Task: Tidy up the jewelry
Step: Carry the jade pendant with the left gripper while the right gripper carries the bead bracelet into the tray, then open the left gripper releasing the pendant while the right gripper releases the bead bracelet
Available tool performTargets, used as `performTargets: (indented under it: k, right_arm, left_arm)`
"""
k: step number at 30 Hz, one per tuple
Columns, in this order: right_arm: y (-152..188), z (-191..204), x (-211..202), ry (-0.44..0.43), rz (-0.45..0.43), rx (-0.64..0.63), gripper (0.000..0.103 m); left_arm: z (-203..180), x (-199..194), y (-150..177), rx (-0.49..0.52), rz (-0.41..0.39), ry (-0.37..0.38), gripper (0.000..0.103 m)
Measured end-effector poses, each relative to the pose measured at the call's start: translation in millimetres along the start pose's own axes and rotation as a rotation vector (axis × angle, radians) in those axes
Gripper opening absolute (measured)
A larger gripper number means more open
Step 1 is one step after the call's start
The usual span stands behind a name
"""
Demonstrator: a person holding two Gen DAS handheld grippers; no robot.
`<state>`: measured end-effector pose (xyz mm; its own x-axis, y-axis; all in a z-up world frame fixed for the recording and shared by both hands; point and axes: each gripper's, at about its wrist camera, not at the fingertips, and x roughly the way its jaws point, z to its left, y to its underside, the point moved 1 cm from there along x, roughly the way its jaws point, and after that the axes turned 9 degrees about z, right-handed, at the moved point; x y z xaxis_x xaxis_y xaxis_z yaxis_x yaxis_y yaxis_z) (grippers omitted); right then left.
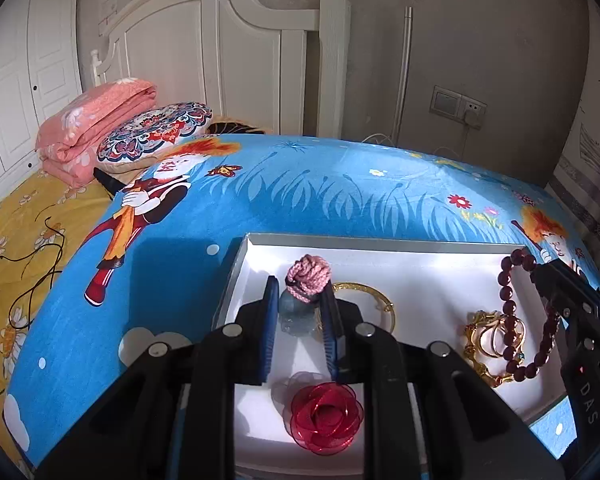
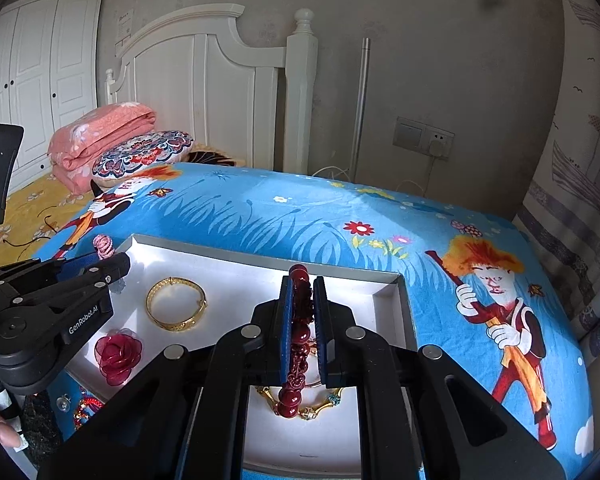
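A white shallow box (image 1: 380,243) (image 2: 396,280) lies on the blue cartoon bedspread. My left gripper (image 1: 300,292) is shut on a pale crystal pendant with a pink knotted cord (image 1: 309,272) and holds it over the box's left part; it also shows in the right wrist view (image 2: 104,246). My right gripper (image 2: 300,286) is shut on a dark red bead bracelet (image 2: 298,340) (image 1: 512,304), held over the box's right part. In the box lie a gold bangle (image 2: 176,308) (image 1: 380,296), a red ribbon rose (image 1: 326,416) (image 2: 118,354) and a gold ornate bracelet (image 1: 488,340) (image 2: 304,404).
More trinkets (image 2: 80,408) lie on the bedspread left of the box. A black cord (image 1: 40,264) lies on the yellow sheet. A folded pink quilt (image 1: 96,128) and a patterned pillow (image 1: 156,130) sit by the white headboard (image 1: 220,48). A wall socket (image 1: 458,106) is behind.
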<state>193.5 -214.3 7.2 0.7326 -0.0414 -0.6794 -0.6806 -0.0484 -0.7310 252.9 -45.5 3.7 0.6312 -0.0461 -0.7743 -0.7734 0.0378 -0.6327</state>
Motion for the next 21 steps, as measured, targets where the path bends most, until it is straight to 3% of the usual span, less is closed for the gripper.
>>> performTargets:
  k: [2, 4, 6, 11, 17, 21]
  right_arm:
    - [0.1, 1.0, 11.9, -0.005, 0.034, 0.005, 0.013]
    - [2.1, 1.7, 23.3, -0.012, 0.074, 0.011, 0.022]
    - [5.1, 1.0, 28.3, -0.023, 0.087, 0.019, 0.048]
    - [11.5, 6.1, 25.3, -0.027, 0.079, -0.006, 0.048]
    - [13.9, 6.2, 13.7, -0.038, 0.078, -0.013, 0.050]
    - [24.4, 2.5, -3.3, -0.045, 0.068, -0.011, 0.060]
  left_arm:
    - [0.2, 8.7, -1.5, -0.006, 0.008, -0.008, 0.024]
    - [1.4, 12.7, -1.5, -0.011, 0.009, -0.008, 0.044]
    - [2.1, 13.1, 0.2, -0.007, -0.001, -0.012, 0.053]
    - [0.7, 9.6, 5.6, 0.014, -0.015, -0.028, 0.060]
    - [1.0, -3.5, 11.1, 0.039, -0.044, -0.043, 0.084]
    - [6.2, -24.6, 23.8, 0.046, -0.076, -0.030, 0.092]
